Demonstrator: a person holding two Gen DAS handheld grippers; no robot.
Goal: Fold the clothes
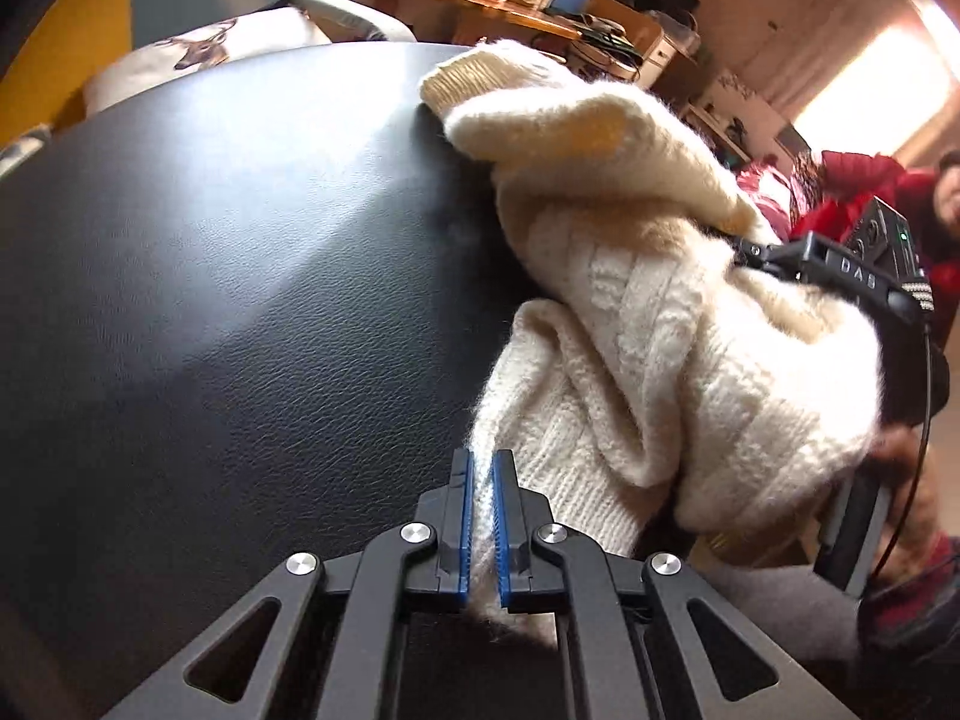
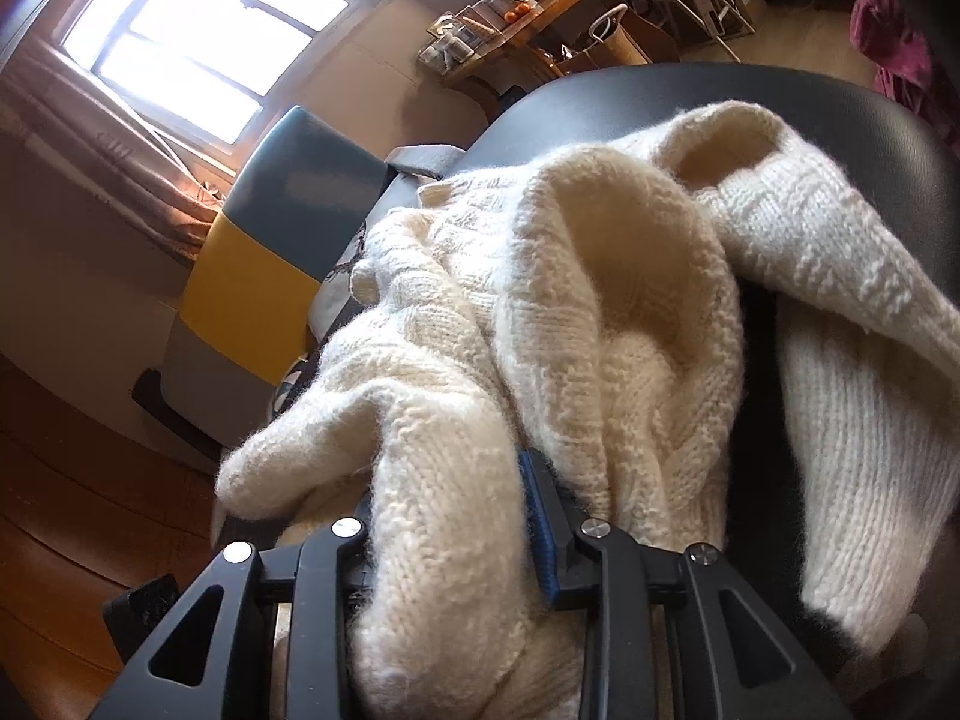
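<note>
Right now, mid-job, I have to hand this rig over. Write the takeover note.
Left gripper: shut on a thin edge of the cream knit sweater.
Right gripper: closed around a thick bunch of the same sweater, knit draping over its fingers.
Sweater: bunched in a heap on the black table, one ribbed cuff toward the far edge.
Done: both grips taken; no neat fold visible yet.
Left: spread it flat, fold in sleeves, fold the body.
</note>
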